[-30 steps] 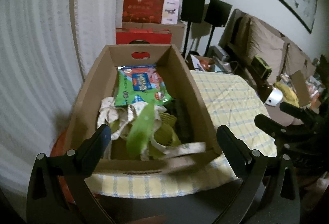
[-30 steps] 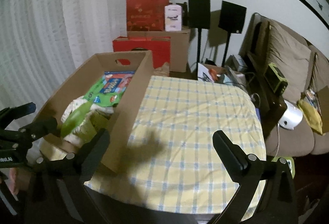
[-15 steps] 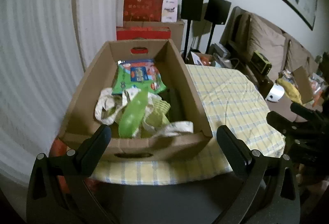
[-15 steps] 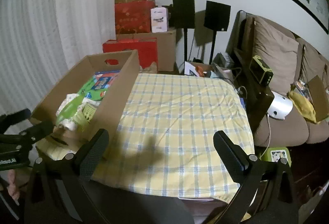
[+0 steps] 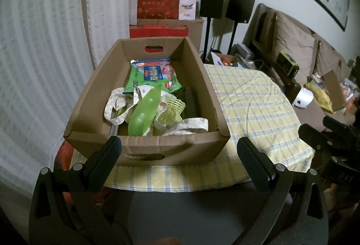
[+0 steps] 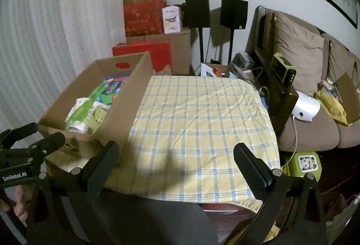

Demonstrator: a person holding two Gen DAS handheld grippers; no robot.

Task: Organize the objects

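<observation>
left wrist view looks straight over my left gripper (image 5: 178, 152), its jaws spread wide with nothing between them, hanging just short of the near wall of the cardboard box (image 5: 173, 147) that sits on the left part of the yellow checked tablecloth (image 5: 252, 110). inside the box lie a green snack bag (image 5: 153, 78) toward the far end, a white patterned cloth bag (image 5: 119, 105), a green plastic scoop (image 5: 145, 113) and a pale green mesh basket (image 5: 172, 110), all heaped together. from the right wrist i see my right gripper (image 6: 175, 159) just as wide open and empty above the bare cloth beside the box, and the left gripper (image 6: 33, 139) at the box's near corner.
</observation>
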